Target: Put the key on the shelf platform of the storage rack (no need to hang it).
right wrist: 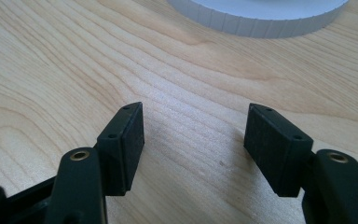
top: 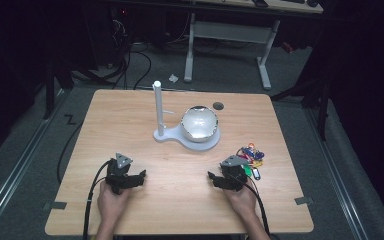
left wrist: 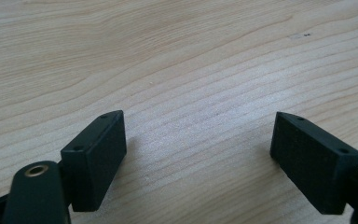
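Both the left tool [top: 141, 176] and right tool [top: 211, 177] gape empty on the worktop [top: 130, 115]; what look like coloured keys [top: 250, 155] lie just beside the right one, with the white stand [top: 187, 137] ahead.

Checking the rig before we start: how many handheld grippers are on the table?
2. The left gripper rests near the table's front left; the right gripper rests front right, beside the bunch of keys.
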{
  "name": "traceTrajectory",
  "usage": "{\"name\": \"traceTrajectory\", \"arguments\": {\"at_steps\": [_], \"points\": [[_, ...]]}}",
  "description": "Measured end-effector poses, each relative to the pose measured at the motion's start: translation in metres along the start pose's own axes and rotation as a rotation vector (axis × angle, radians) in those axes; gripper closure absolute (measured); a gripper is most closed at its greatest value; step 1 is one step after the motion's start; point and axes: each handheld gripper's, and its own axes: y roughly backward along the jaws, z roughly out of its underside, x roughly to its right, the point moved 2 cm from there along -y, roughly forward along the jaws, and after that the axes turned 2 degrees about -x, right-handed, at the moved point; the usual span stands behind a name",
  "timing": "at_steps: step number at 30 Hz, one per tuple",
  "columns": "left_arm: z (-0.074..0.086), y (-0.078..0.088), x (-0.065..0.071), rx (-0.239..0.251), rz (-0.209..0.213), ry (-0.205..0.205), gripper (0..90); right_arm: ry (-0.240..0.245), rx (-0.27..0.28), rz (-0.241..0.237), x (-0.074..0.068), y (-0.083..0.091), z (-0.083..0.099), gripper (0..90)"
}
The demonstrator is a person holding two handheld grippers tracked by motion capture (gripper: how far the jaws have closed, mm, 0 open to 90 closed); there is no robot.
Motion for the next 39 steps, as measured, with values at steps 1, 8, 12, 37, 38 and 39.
{"name": "traceTrajectory", "arguments": {"at_steps": [1, 8, 12, 37, 38, 39], "points": [[0.0000, 0.0000, 0.0000, 0.000, 0.000, 0.000, 18.7, 0.000, 0.002, 0.002, -0.0001, -0.0001, 0.0001, 37.8], [0.0000, 0.0000, 0.0000, 0.000, 0.000, 0.000, 18.7, -0.005, 0.000, 0.007, -0.0002, 0.0002, 0.0003, 37.6], [0.0000, -0.0001, 0.0000, 0.001, 0.000, 0.000, 18.7, -0.006, 0.000, 0.007, -0.0002, 0.0002, 0.0003, 37.6], [0.0000, 0.0002, -0.0001, -0.002, 0.001, -0.001, 18.7, -0.024, 0.002, 0.020, -0.0014, 0.0008, 0.0008, 38.6], [0.0000, 0.0002, -0.0001, -0.002, 0.001, -0.001, 18.7, -0.024, 0.002, 0.020, -0.0014, 0.0008, 0.0008, 38.6], [0.0000, 0.0002, -0.0001, -0.002, 0.001, -0.001, 18.7, -0.025, 0.002, 0.017, -0.0010, 0.0009, 0.0009, 38.5]]}}
